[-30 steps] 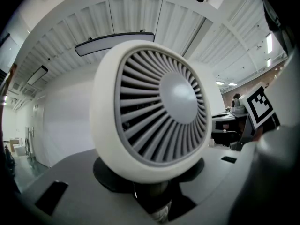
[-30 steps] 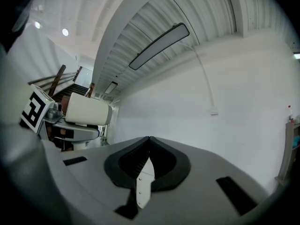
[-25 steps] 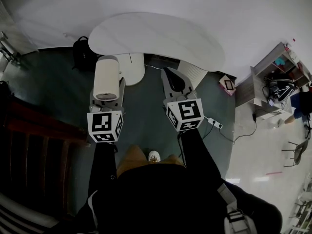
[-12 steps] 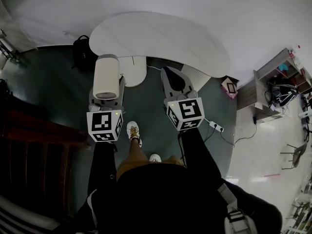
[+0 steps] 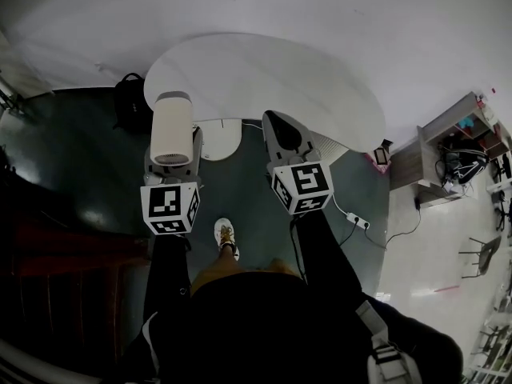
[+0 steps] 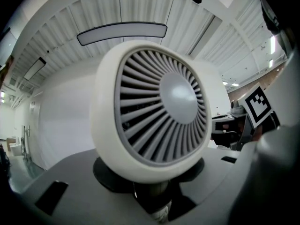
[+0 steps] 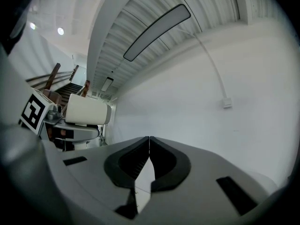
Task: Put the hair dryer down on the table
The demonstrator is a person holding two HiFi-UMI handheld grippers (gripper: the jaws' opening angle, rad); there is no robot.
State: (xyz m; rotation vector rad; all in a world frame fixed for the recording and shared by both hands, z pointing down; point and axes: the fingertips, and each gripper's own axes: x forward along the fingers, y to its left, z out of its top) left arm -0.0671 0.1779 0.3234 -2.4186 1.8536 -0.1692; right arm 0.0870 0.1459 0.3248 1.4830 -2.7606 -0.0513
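The hair dryer (image 5: 172, 128) is a cream barrel with a grey finned rear grille (image 6: 157, 118), held level in the air in front of the person. Its handle runs down between the jaws of my left gripper (image 5: 173, 152), which is shut on it (image 6: 152, 198). My right gripper (image 5: 278, 122) hovers beside it at the same height, jaws closed together with nothing in them (image 7: 149, 144). From the right gripper view the hair dryer (image 7: 87, 112) shows at the left. The white rounded table (image 5: 264, 70) lies just ahead of both grippers.
A black backpack (image 5: 131, 101) sits on the dark floor left of the table. The table's round white base (image 5: 214, 134) and a ribbed white panel (image 5: 330, 141) stand under it. A power strip (image 5: 358, 220) with cable lies to the right, a cluttered shelf (image 5: 448, 146) farther right.
The person has walked forward, so the table has come closer to both grippers. One foot swung forward. Both grippers keep the same pose and the hair dryer stays gripped.
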